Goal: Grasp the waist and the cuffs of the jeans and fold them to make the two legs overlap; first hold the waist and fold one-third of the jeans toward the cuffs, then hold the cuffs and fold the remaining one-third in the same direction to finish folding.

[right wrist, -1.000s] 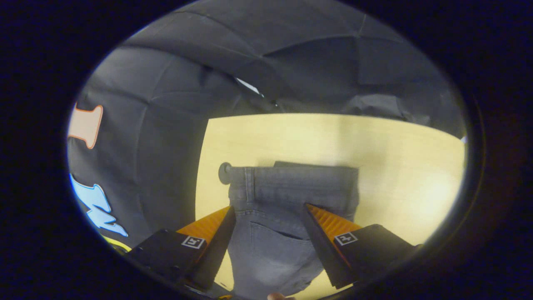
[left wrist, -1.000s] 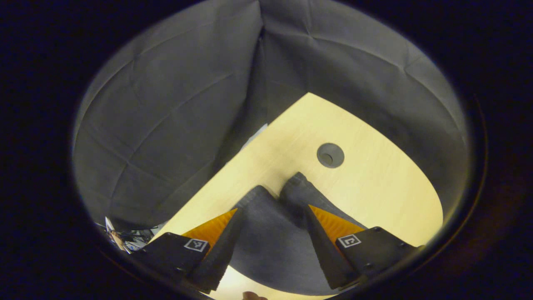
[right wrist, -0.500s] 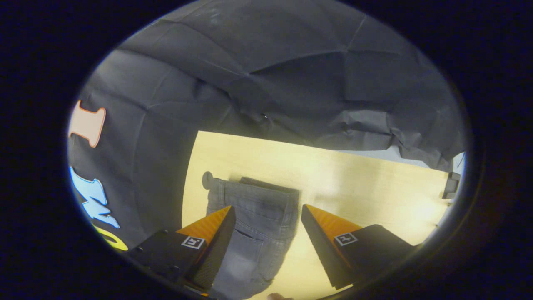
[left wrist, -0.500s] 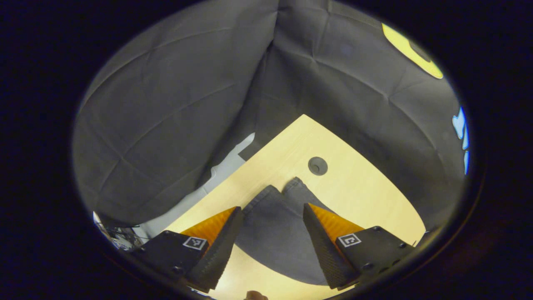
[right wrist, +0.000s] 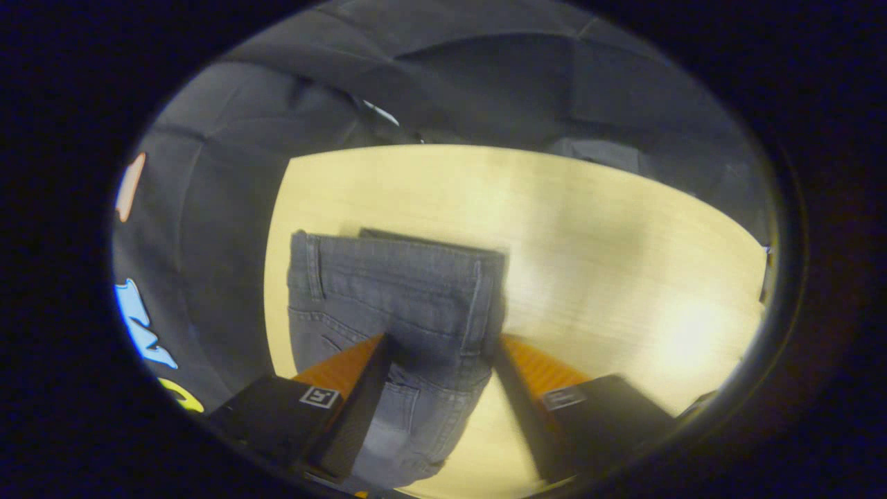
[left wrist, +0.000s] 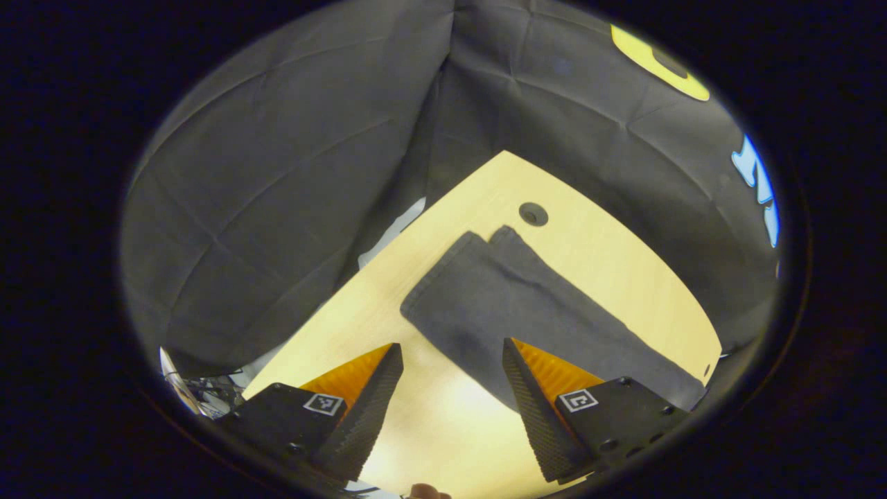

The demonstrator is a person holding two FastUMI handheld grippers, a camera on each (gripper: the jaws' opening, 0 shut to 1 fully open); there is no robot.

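The dark grey jeans [left wrist: 513, 305] lie flat on the pale wooden table [left wrist: 624, 263], their two cuffs [left wrist: 485, 239] side by side at the far end near a round hole. My left gripper [left wrist: 450, 346] hangs open above the table, short of the legs' near edge, holding nothing. In the right gripper view the waist [right wrist: 388, 260] with its belt loops lies square on the table [right wrist: 596, 229]. My right gripper [right wrist: 440, 341] is open just above the seat of the jeans, one finger on each side of the denim's right part.
A round cable hole [left wrist: 533, 213] sits in the table just past the cuffs. Black cloth walls close the booth behind the table's far edges. Bare wood spreads to the right of the waist [right wrist: 624, 277] and in front of the legs [left wrist: 443, 416].
The left gripper has drawn back and up, so the cuffs now lie farther off and outside its fingers. The right view has swung, bringing the waist closer and between its fingers.
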